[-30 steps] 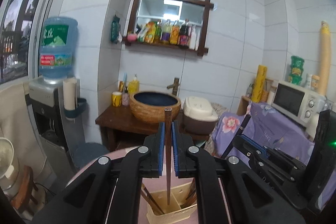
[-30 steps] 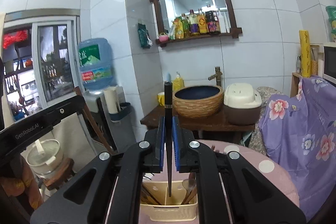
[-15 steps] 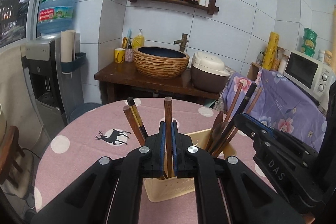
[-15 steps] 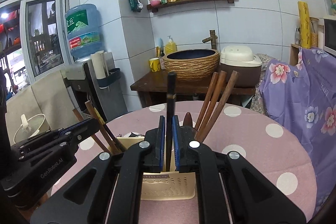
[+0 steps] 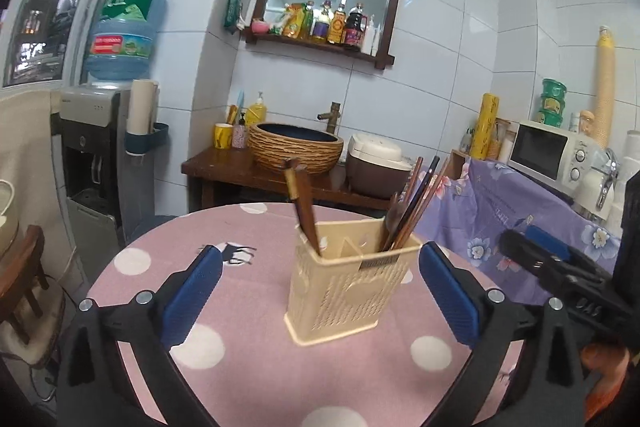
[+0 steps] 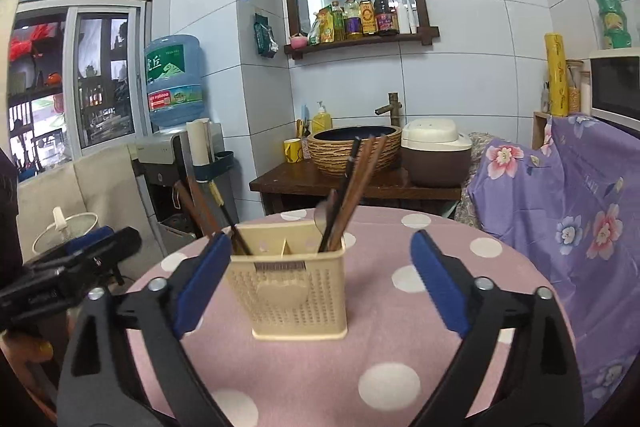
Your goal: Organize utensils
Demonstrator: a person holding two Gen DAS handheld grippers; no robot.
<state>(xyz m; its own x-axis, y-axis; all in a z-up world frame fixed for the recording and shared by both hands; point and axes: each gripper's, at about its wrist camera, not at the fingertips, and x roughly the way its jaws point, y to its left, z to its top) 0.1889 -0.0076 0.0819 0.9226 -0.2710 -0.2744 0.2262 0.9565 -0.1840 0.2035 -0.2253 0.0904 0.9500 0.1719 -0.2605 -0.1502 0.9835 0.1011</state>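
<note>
A cream plastic utensil holder [image 5: 352, 287] stands on the pink dotted round table [image 5: 240, 307]; it also shows in the right wrist view [image 6: 298, 291]. Brown chopsticks and a spoon [image 5: 412, 203] lean in its right compartment, and dark utensils [image 5: 302, 207] lean in its left one. My left gripper [image 5: 320, 291] is open and empty, jaws wide on either side of the holder, short of it. My right gripper [image 6: 322, 283] is open and empty too, jaws spread around the holder from the front. The right gripper's body shows at the right of the left wrist view [image 5: 560, 275].
A wooden side table with a woven basin [image 5: 296, 149] and rice cooker [image 5: 378, 167] stands behind the round table. A water dispenser [image 5: 104, 131] is at the left. A purple flowered cloth [image 6: 560, 195] and microwave [image 5: 548, 155] are at the right.
Both grippers have opened and let go of their chopsticks, which now stand in the holder. Both have pulled back from the holder.
</note>
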